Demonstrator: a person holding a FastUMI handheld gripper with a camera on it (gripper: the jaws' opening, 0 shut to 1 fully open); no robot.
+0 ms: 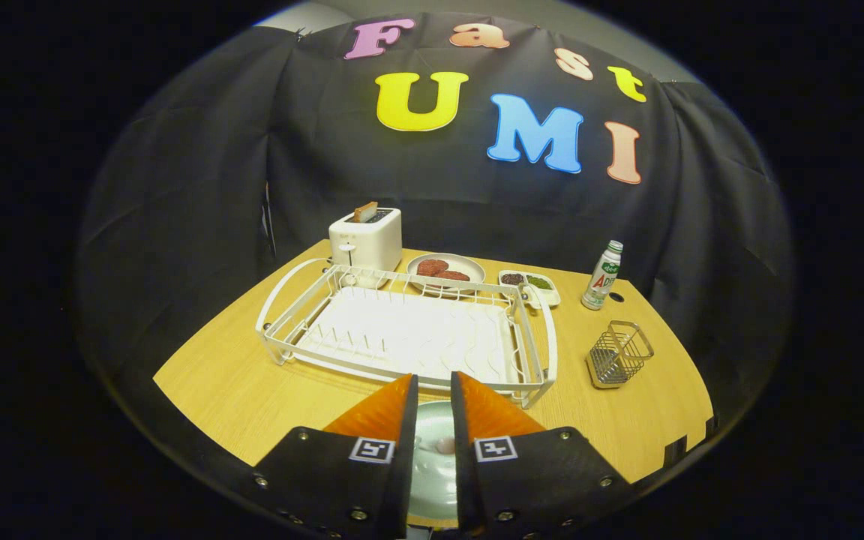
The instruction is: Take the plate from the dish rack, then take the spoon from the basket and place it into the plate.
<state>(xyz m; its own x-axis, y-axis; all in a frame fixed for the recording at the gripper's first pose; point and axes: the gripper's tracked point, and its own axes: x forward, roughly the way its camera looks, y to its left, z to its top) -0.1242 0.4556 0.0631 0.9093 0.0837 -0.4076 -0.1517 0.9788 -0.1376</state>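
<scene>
A pale green plate (432,450) lies on the wooden table just in front of the white dish rack (409,334), whose tray holds nothing. The plate sits below and between my two orange fingers (379,409). A small pale piece, likely the spoon (445,445), rests on the plate between the fingers; the rest of it is hidden. My gripper (434,386) hovers over the plate with a narrow gap between the fingers and nothing seen pressed between the tips. The wire basket (619,352) stands to the right of the rack with nothing in it.
Behind the rack stand a white toaster (366,238) with a slice of toast, a plate of meat patties (445,271) and a small two-part dish (528,283). A bottle (601,276) stands at the back right. The table edge (199,409) runs close on the left.
</scene>
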